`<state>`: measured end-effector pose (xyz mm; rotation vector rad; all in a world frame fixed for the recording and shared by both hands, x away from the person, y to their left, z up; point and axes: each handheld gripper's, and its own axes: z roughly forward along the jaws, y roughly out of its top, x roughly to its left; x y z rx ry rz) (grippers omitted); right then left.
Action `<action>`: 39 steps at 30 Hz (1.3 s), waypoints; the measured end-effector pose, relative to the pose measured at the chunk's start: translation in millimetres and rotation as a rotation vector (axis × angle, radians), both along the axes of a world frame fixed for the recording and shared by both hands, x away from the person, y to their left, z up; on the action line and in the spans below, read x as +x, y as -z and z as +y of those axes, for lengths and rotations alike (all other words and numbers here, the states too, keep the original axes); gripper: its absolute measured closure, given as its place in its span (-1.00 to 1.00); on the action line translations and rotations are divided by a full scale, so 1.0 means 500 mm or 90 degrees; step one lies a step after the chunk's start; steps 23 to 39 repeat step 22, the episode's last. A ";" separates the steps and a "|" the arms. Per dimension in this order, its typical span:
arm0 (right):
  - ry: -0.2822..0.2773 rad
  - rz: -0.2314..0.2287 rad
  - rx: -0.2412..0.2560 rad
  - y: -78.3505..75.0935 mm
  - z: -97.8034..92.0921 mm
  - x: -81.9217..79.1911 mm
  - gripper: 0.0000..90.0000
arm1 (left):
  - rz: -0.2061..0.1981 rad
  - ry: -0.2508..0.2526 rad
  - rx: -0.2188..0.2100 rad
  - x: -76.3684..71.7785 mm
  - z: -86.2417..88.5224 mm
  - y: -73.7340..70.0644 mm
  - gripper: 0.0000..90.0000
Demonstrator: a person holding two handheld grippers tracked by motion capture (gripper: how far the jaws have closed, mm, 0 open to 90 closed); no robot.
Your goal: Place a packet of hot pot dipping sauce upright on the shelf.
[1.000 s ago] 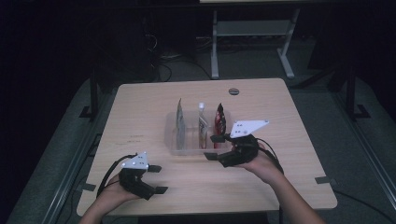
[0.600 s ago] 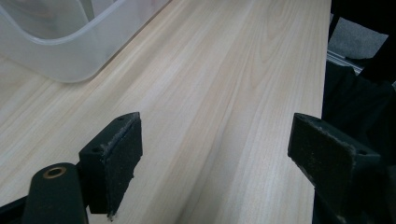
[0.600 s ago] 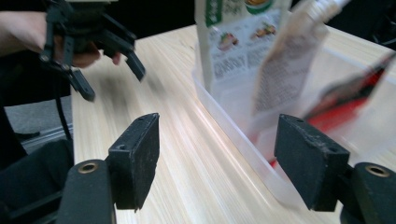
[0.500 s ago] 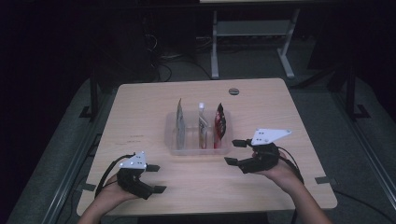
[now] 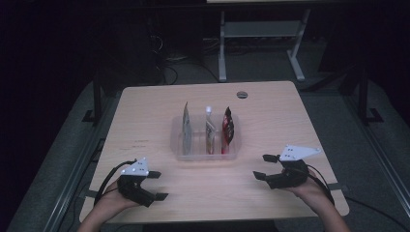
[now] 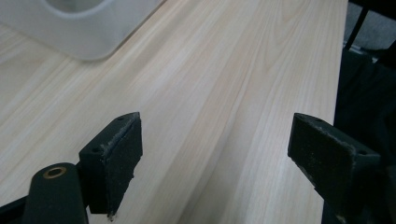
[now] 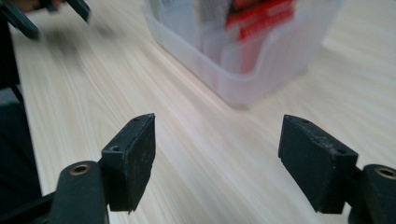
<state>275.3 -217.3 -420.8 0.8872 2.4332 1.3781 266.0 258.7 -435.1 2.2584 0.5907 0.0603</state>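
Clear plastic bins: one (image 5: 205, 151), standing near the middle of the wooden table (image 5: 145, 121).
Pouches standing in the bin: three, side by side (counted from the high view).
- Grey pouch: one (image 5: 186, 126), at the bin's left end.
- Pale pouch with a white top: one (image 5: 209, 129), in the bin's middle.
- Red and dark pouch: one (image 5: 227, 127), at the bin's right end.
Grippers: two, both nearer the person than the bin; left gripper (image 5: 155, 185) off the bin's left corner, right gripper (image 5: 265, 166) off its right corner.
Jaws per gripper: two, standing apart on each.
Round dark grommets in the table: one (image 5: 241, 94), beyond the bin.
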 end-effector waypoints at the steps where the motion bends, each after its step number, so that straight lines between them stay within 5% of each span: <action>1: 0.006 0.008 -0.015 0.011 -0.011 0.001 -0.40 | -0.002 -0.003 0.017 -0.002 0.003 0.002 -0.61; 4: 0.016 0.015 -0.048 0.022 -0.020 0.009 -0.41 | -0.008 -0.001 0.042 0.003 0.005 0.006 -0.61; 12: 0.011 0.017 -0.122 0.040 -0.016 0.016 -0.42 | 0.003 -0.020 0.047 0.013 0.021 0.015 -0.61; 39: 0.010 0.021 -0.117 0.039 -0.019 0.016 -0.44 | 0.004 -0.020 0.048 0.016 0.022 0.017 -0.60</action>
